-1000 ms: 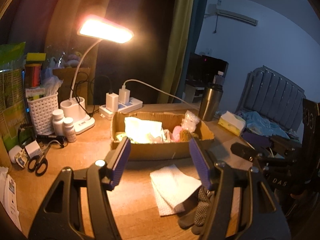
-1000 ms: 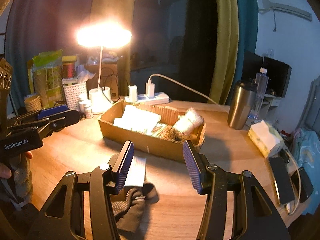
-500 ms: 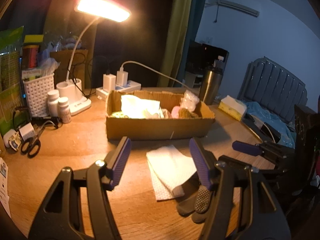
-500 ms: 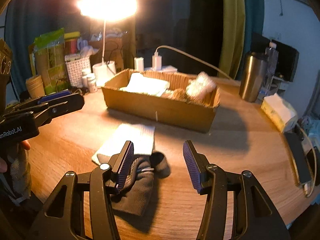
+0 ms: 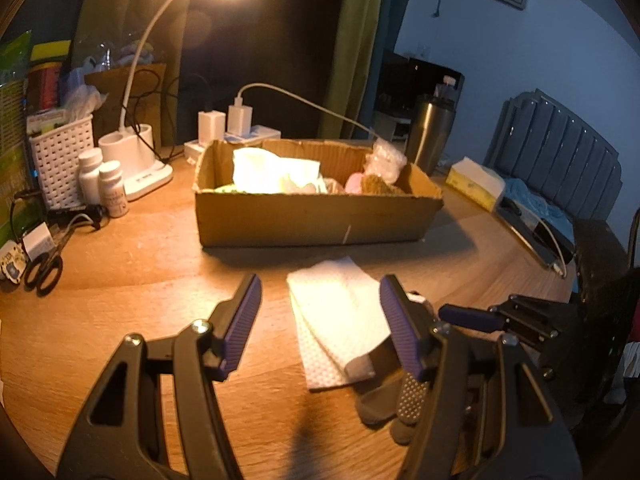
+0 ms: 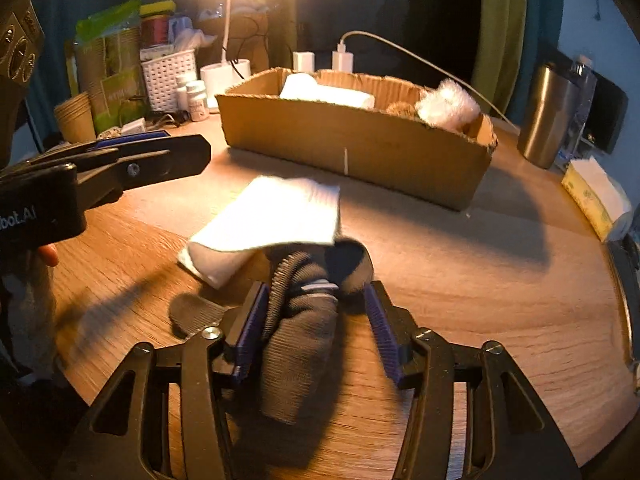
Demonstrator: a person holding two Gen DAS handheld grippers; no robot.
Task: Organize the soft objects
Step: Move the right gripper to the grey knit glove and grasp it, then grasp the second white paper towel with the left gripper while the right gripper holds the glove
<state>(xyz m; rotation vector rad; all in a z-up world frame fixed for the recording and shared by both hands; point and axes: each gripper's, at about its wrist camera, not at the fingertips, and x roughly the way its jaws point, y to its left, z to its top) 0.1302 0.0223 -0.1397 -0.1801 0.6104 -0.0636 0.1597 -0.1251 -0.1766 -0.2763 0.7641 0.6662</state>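
A cardboard box (image 5: 316,220) (image 6: 360,148) on the wooden table holds a white cloth (image 5: 276,172), a pink thing, a brown thing and a fluffy white ball (image 6: 448,104). In front of it lies a folded white cloth (image 5: 340,320) (image 6: 272,216), partly over a dark grey sock (image 6: 304,328) (image 5: 384,400). My right gripper (image 6: 316,320) is open, its fingers low on either side of the sock. My left gripper (image 5: 320,320) is open and empty above the white cloth.
A lit desk lamp (image 5: 140,168), power strip with chargers (image 5: 236,132), white basket (image 5: 60,156), pill bottles (image 5: 104,184) and scissors (image 5: 48,264) stand at left. A steel tumbler (image 6: 548,116), tissue pack (image 6: 596,192) and phone (image 5: 532,236) are at right.
Both grippers have dropped lower and pulled back from the box. The right gripper has moved forward so its open fingers now straddle the grey sock.
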